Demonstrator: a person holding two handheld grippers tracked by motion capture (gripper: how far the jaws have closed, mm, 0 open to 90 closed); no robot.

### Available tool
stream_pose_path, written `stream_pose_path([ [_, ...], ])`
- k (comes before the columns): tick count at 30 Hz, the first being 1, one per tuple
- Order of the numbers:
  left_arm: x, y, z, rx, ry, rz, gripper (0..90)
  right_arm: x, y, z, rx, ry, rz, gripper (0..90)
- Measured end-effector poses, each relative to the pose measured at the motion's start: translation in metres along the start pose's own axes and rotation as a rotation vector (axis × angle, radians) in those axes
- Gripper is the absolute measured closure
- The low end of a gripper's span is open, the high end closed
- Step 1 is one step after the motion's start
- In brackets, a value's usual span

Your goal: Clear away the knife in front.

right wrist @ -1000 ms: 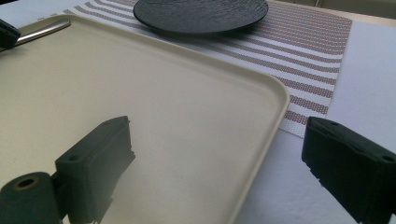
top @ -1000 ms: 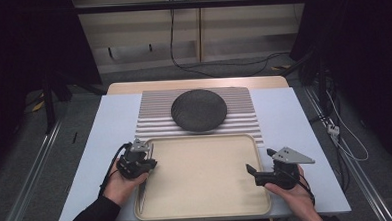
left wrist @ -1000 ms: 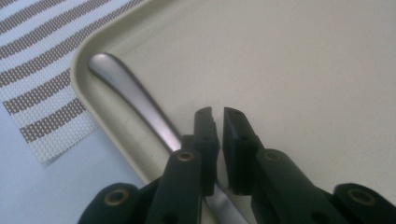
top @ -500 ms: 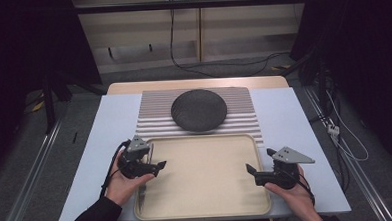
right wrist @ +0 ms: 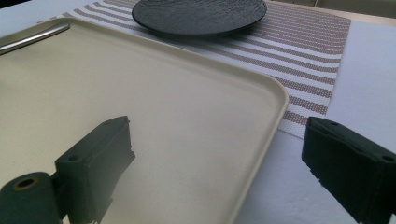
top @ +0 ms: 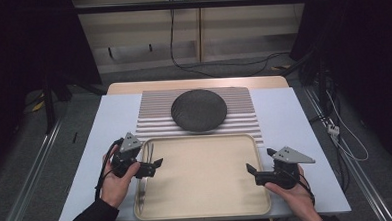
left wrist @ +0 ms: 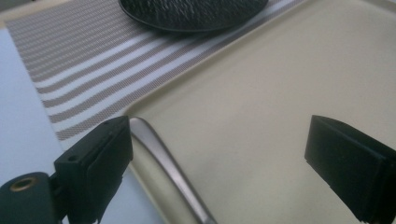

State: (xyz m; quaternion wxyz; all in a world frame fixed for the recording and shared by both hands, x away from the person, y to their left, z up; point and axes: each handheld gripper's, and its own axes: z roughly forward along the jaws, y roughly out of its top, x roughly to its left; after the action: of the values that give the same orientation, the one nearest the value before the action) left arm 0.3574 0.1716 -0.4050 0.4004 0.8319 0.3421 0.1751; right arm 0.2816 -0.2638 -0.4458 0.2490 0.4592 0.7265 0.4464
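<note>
At the near edge of the bench (top: 294, 121), a broad beige plastic tray with a raised rim (top: 255, 148) sits square to the person, within easy reach of both hands. Along its left edge lies a slim silver metal utensil (top: 147, 160), seemingly tongs or a long handle, resting lengthwise just inside the rim, where a laid-down tool stays contained.

The left hand-held gripper (top: 158, 164) hovers just right of that utensil with its jaws spread wide; they have just been opening, and nothing is between them. In the left gripper view one black jaw stands right beside the silver utensil (left wrist: 163, 163), which suggests it has been released onto the tray.

At the near right corner of the tray, the right hand-held gripper (top: 250, 169) waits with its jaws spread and empty, straddling the tray rim (right wrist: 275, 102) as if ready to steady or lift it.

Farther off, a striped brown-and-white woven placemat (top: 151, 112) covers the bench, protecting it under the round dark textured plate (top: 199, 109) set at its centre, laid as a place setting.
</note>
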Motion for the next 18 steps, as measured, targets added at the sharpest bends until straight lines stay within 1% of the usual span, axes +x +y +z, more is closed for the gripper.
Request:
stream_pose_path([
  [2, 0.002, -0.003, -0.003, -0.005, 0.004, -0.005, 6.9, 0.000, 0.000, 0.000, 0.000, -0.002, -0.001, 8.3],
  [4, 0.003, -0.006, -0.007, -0.014, 0.002, -0.022, 6.5, 0.000, 0.000, 0.000, 0.000, -0.001, 0.001, 8.3],
  [6, 0.004, -0.011, -0.013, -0.036, -0.009, -0.042, 6.4, 0.000, 0.000, 0.000, 0.001, -0.001, 0.000, 8.3],
  [7, 0.003, -0.013, -0.015, -0.033, -0.002, -0.050, 6.2, 0.000, 0.000, -0.001, 0.001, -0.002, -0.003, 8.3],
  [8, 0.004, -0.014, -0.018, -0.038, 0.009, -0.054, 6.2, 0.000, 0.000, -0.001, 0.000, -0.002, -0.002, 8.3],
  [9, 0.005, -0.016, -0.020, -0.046, 0.010, -0.062, 6.1, 0.000, 0.000, -0.001, 0.000, -0.003, -0.001, 8.3],
  [12, 0.007, -0.020, -0.023, -0.049, 0.027, -0.071, 5.8, -0.001, -0.001, -0.002, -0.002, -0.006, -0.001, 8.3],
  [13, 0.008, -0.022, -0.024, -0.040, 0.025, -0.073, 5.8, 0.000, -0.001, -0.002, -0.002, -0.007, 0.000, 8.3],
  [14, 0.009, -0.024, -0.025, -0.043, 0.025, -0.071, 5.8, 0.000, -0.001, -0.002, -0.001, -0.007, 0.001, 8.3],
  [15, 0.009, -0.026, -0.026, -0.044, 0.016, -0.066, 5.8, 0.000, -0.001, -0.002, 0.000, -0.008, 0.002, 8.3],
  [16, 0.010, -0.028, -0.027, -0.035, 0.012, -0.060, 5.8, -0.001, -0.001, -0.002, 0.000, -0.009, 0.004, 8.3],
  [17, 0.010, -0.030, -0.028, -0.027, 0.027, -0.058, 5.8, -0.001, -0.001, -0.002, 0.001, -0.010, 0.004, 8.3],
  [18, 0.009, -0.033, -0.030, -0.030, 0.036, -0.062, 5.9, -0.001, -0.001, -0.002, 0.003, -0.012, 0.005, 8.3],
])
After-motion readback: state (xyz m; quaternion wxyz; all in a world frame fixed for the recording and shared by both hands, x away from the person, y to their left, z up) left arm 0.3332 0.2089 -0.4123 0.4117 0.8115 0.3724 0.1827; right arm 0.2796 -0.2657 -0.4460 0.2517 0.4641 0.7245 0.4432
